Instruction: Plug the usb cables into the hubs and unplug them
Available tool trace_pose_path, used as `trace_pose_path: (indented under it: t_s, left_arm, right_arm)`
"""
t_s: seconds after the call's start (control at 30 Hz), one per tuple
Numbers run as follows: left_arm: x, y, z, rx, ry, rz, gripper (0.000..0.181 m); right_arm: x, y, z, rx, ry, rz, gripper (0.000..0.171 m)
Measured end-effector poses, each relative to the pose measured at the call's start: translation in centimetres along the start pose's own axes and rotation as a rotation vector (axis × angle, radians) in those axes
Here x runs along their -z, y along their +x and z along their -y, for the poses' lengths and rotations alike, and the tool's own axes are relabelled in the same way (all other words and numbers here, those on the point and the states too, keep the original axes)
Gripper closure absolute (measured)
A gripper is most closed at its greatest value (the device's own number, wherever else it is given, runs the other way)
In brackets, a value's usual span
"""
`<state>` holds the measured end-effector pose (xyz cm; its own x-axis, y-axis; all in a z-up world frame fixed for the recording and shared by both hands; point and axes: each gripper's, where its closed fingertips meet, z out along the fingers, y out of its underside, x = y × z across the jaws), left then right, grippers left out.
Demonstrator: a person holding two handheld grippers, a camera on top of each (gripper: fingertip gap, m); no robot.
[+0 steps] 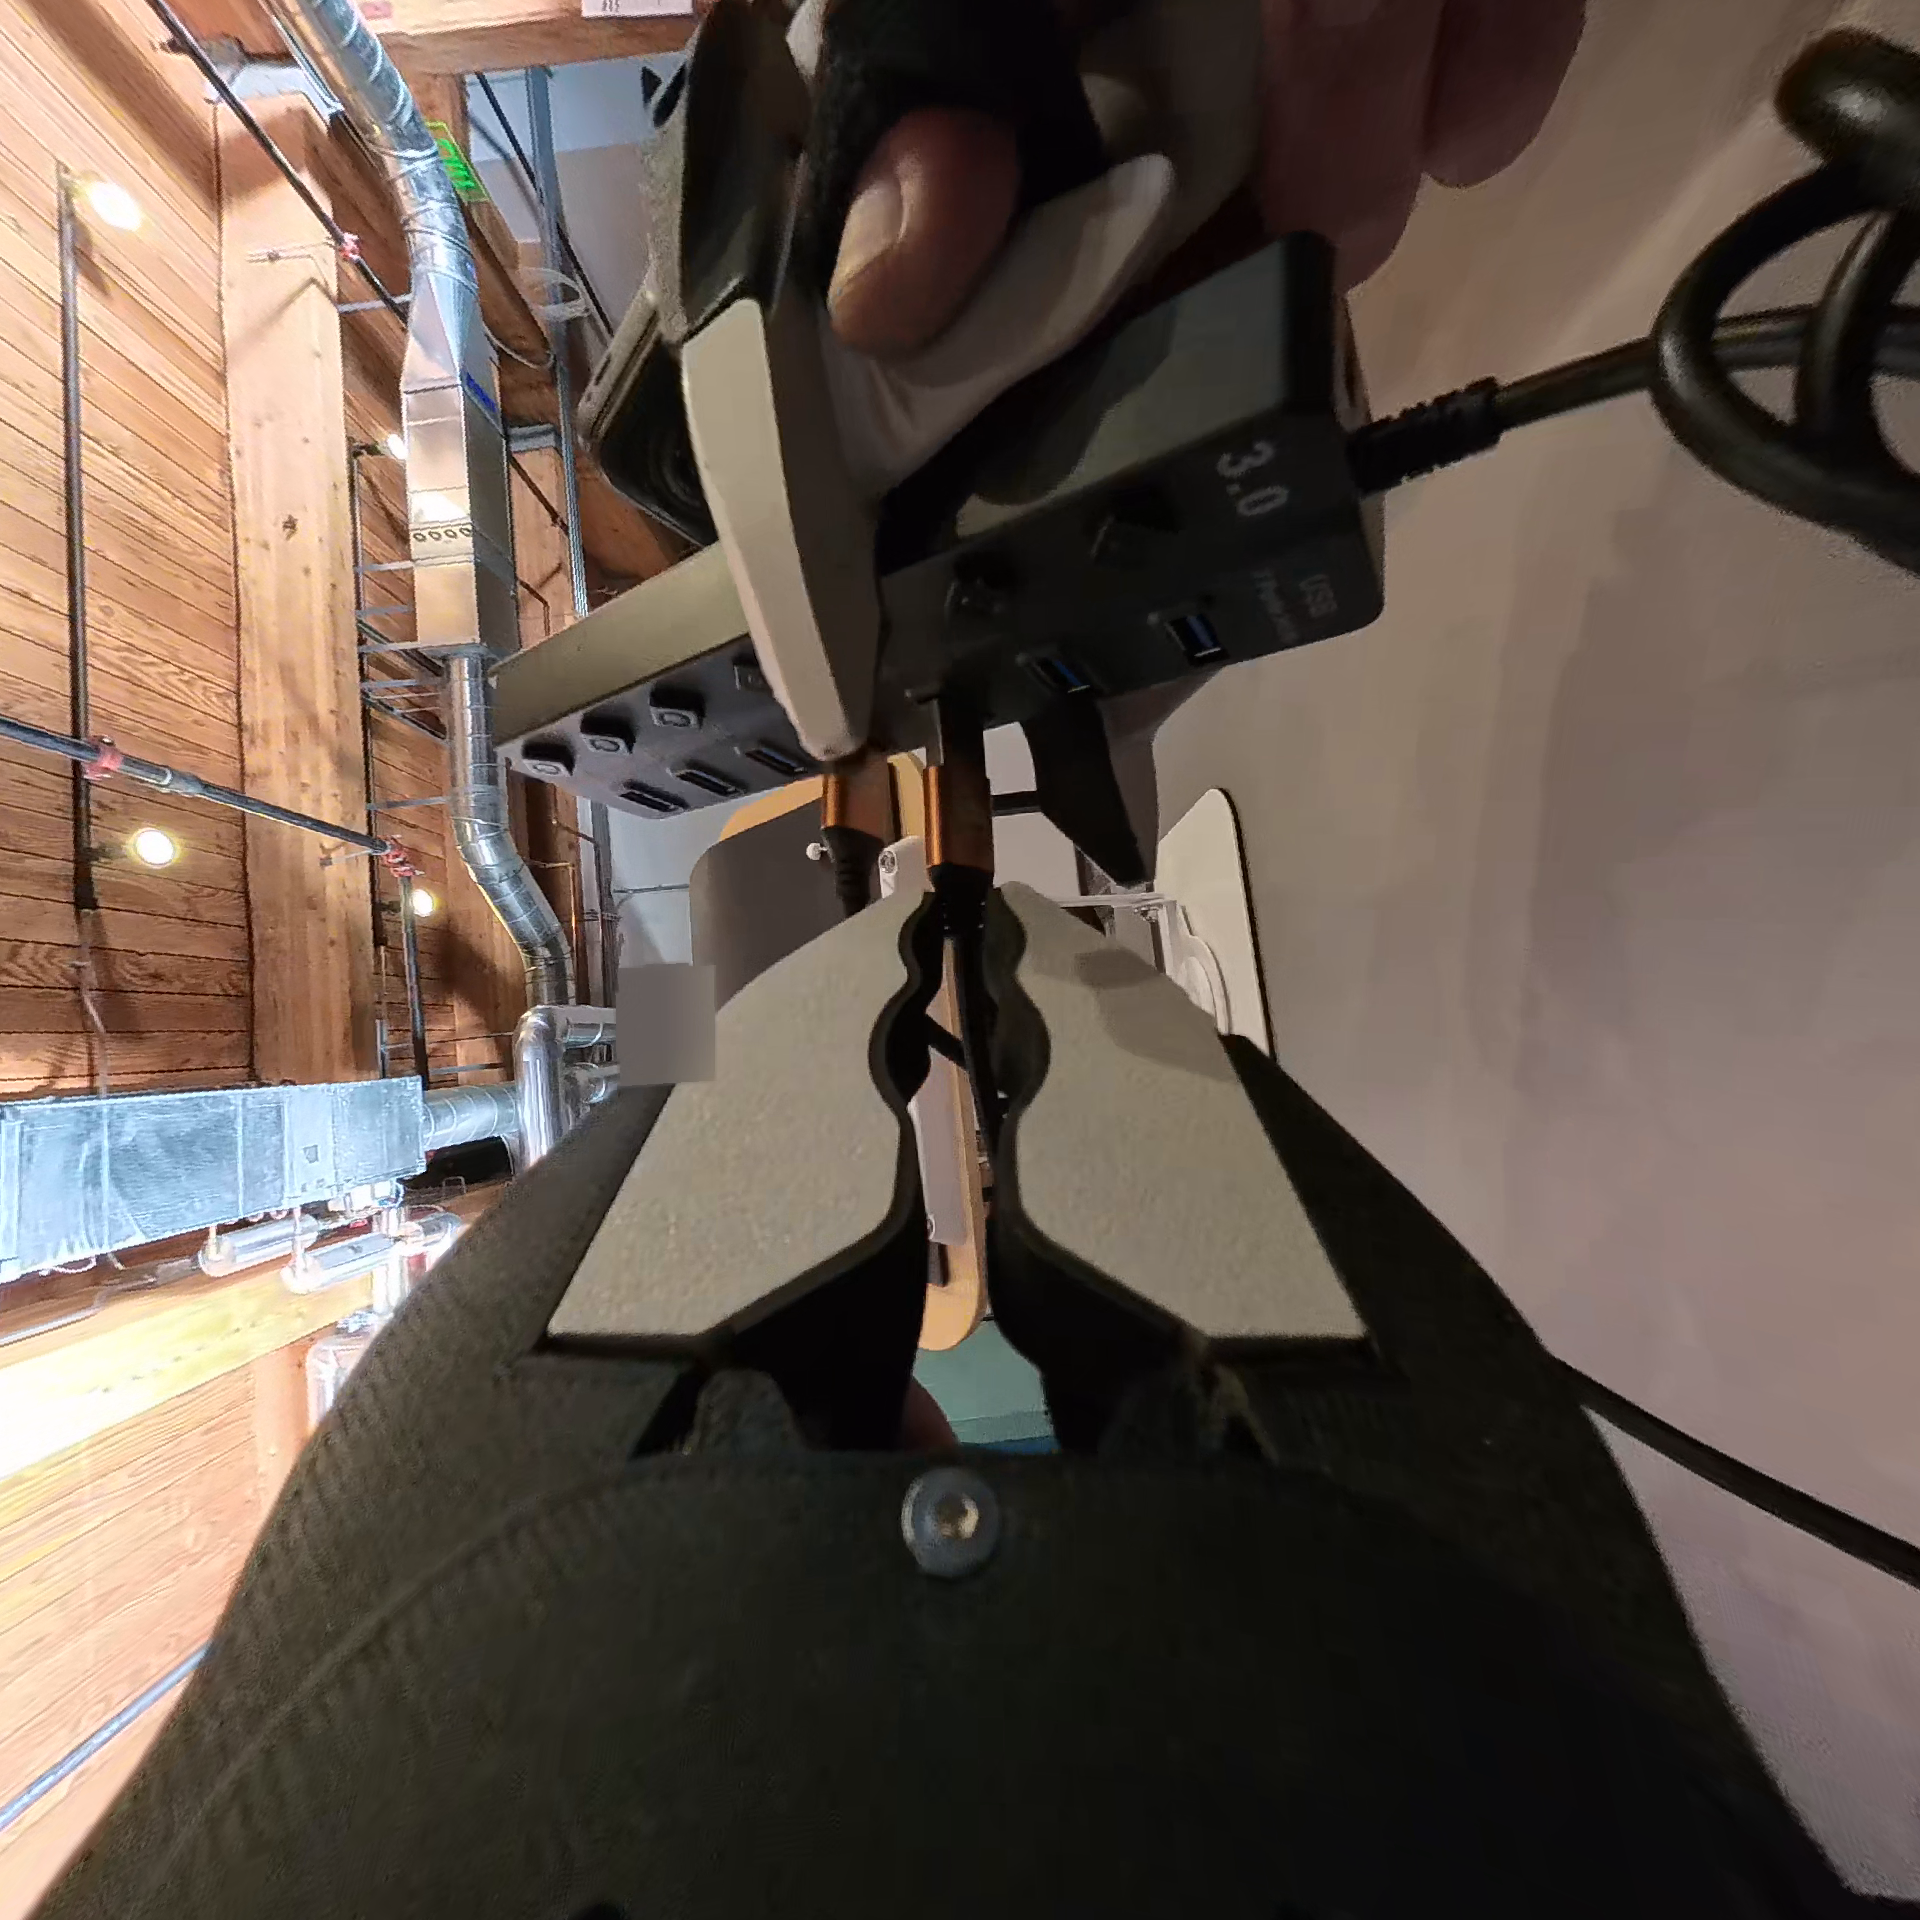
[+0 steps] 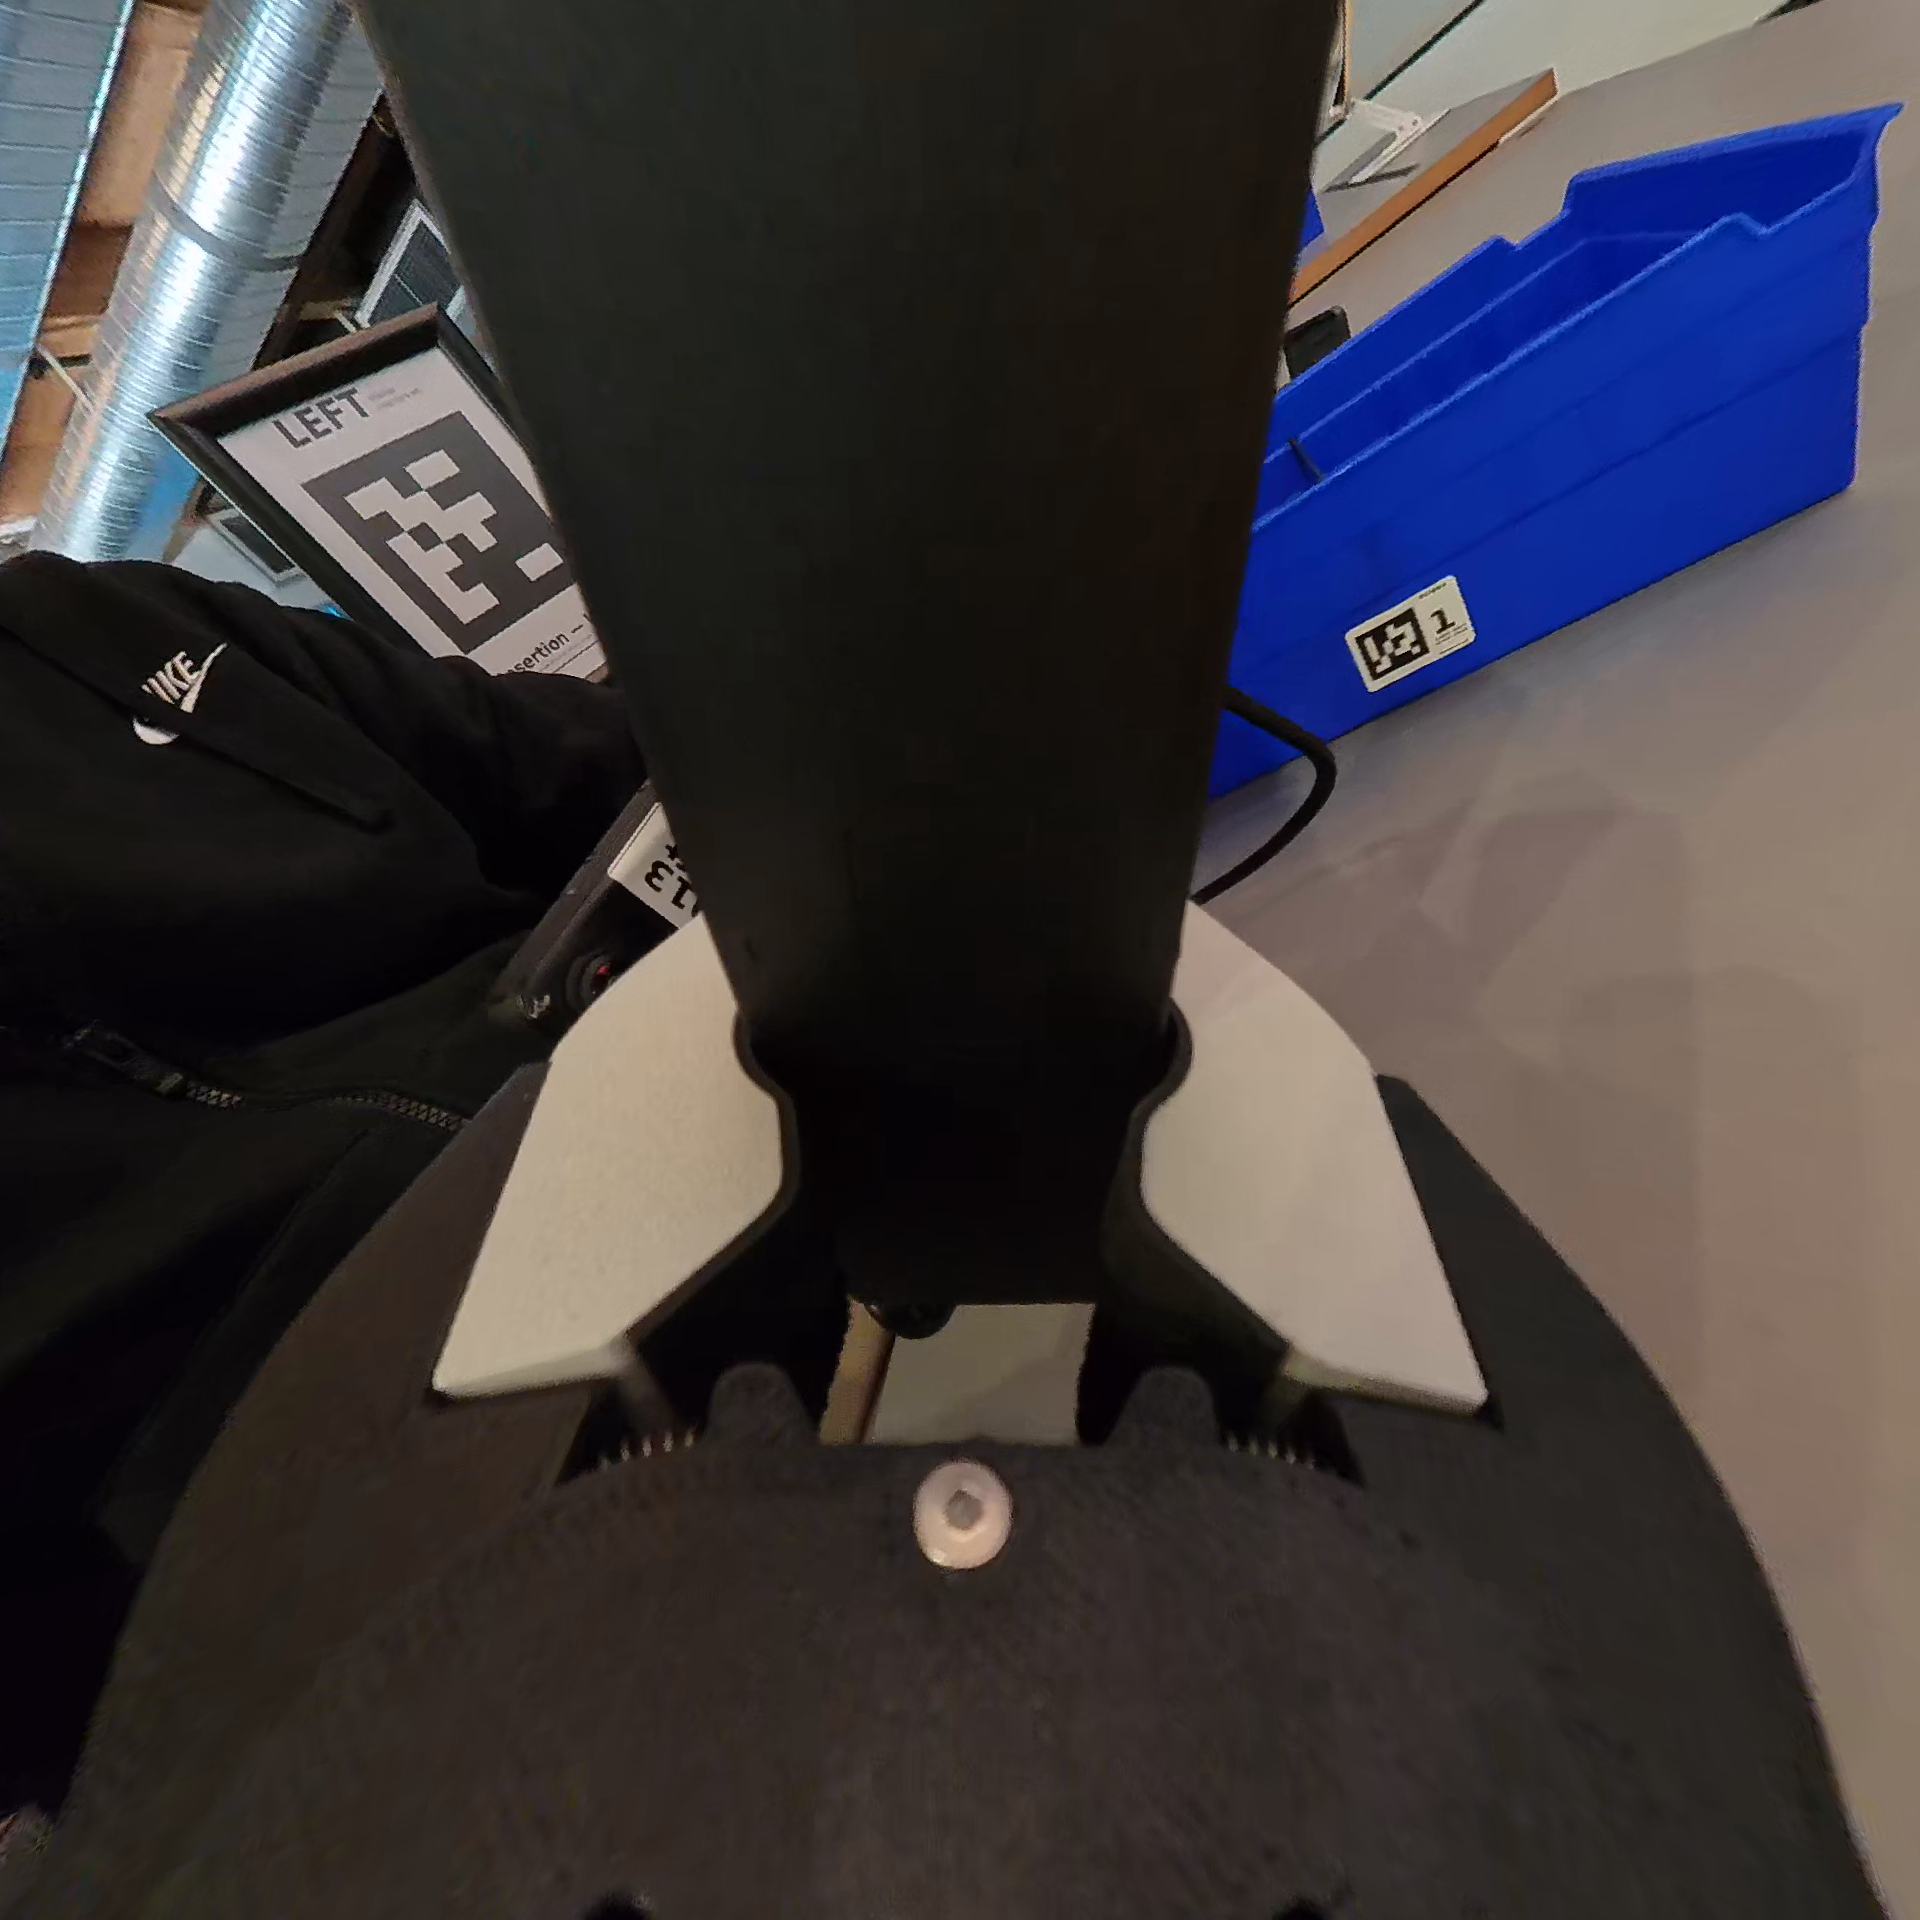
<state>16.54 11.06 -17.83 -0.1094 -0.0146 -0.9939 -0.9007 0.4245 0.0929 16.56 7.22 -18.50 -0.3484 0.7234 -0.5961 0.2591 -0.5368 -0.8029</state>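
Seen along the left hand-held gripper, its two grey fingers are pressed nearly together on a thin black cable, pinching it just behind a copper-sleeved plug that sits in the dark hub. A second copper plug sits in the hub just beside the first. The right hand-held gripper clamps the hub from above, a fingertip resting on it, and the hub's own thick black cord runs off the hub's far end into a loop. Along the right hand-held gripper, the hub fills the middle, pinched between the pale fingers. Right of the hub a blue bin stands on the grey surface; left of the hub are a black jacket and a framed marker sign.
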Motion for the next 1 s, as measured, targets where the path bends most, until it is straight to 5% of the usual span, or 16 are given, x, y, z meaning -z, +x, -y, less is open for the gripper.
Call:
trace_pose_path:
  t_s: [1.0]
  left_arm:
    - [0.6,0.8,0.9,0.037,0.005,-0.07,0.175]
  right_arm:
    - [-1.0,0.1,-2.3,-0.019,-0.228,-0.098,0.106]
